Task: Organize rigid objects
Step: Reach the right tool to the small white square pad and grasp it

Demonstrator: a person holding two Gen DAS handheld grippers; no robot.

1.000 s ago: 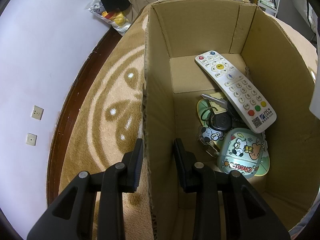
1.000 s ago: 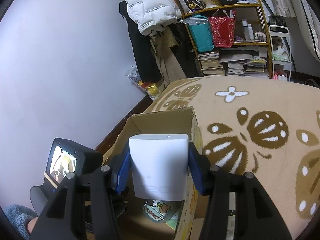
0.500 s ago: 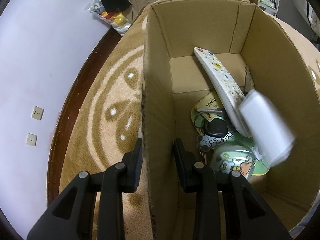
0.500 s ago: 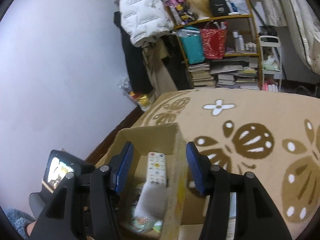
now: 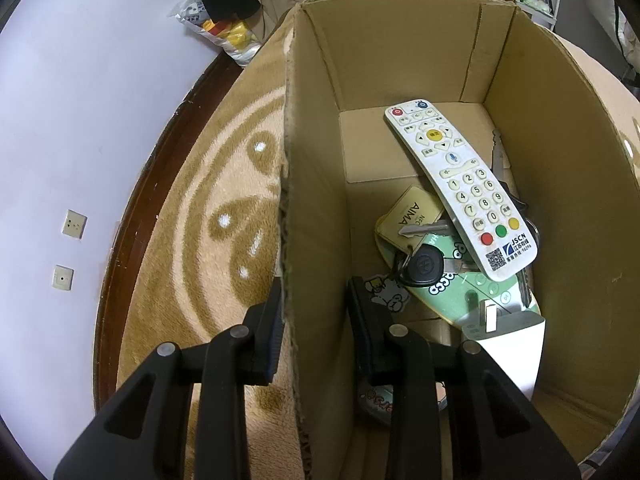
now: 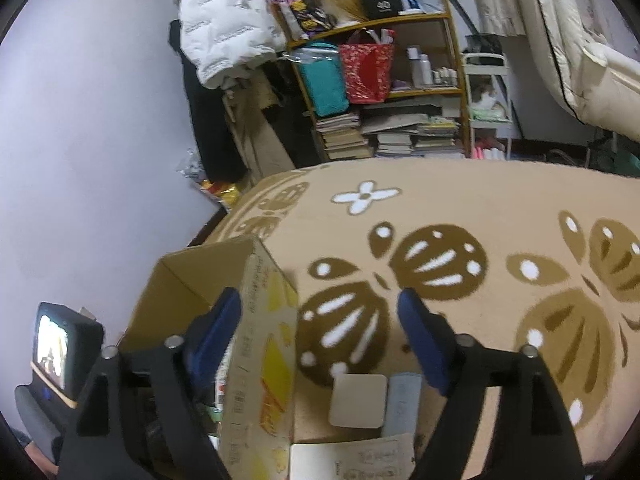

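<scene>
The left tongs (image 5: 312,326) are straddling the cardboard box (image 5: 316,184) wall, apparently steadying it; whether they are pinching it, I cannot tell. The right tongs (image 6: 320,338) are hanging released and empty above the carpet (image 6: 460,200). Best reaching next for the beige square (image 6: 358,400) lying near, right of the box, while avoiding its wall. Inside, the white adapter (image 5: 506,344) is resting nearest, the remote (image 5: 460,184) beyond.

A white remote (image 5: 460,188) lies in a plain brown box (image 5: 400,40) on a tan, brown-patterned rug (image 6: 460,216).
</scene>
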